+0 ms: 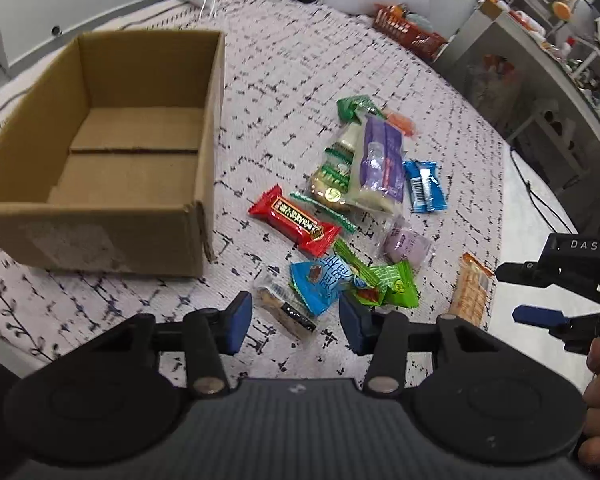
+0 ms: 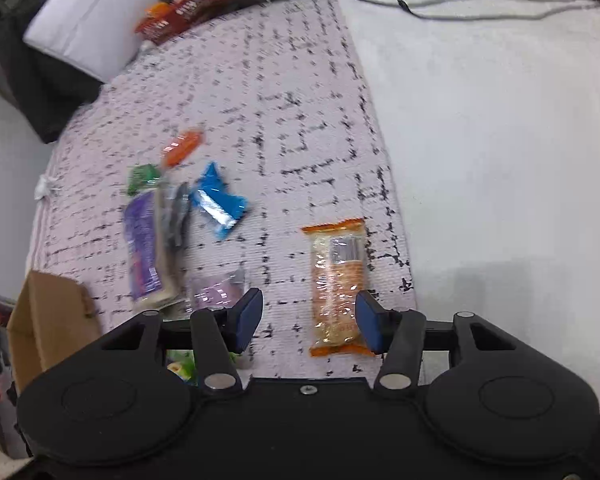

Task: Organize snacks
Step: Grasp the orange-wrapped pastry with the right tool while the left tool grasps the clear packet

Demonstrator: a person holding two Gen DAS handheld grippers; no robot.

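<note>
An open cardboard box stands empty on the patterned cloth at the left. Several snack packets lie to its right: a red bar, a purple packet, a blue packet, a green packet and a clear-wrapped bar. My left gripper is open and empty just above the clear-wrapped bar. My right gripper is open and empty; an orange cracker packet lies by its right finger. The right gripper also shows in the left wrist view.
A red snack bag and a white cushion lie at the far edge of the cloth. A cable runs across the white floor to the right. Shelves with clutter stand at the far right.
</note>
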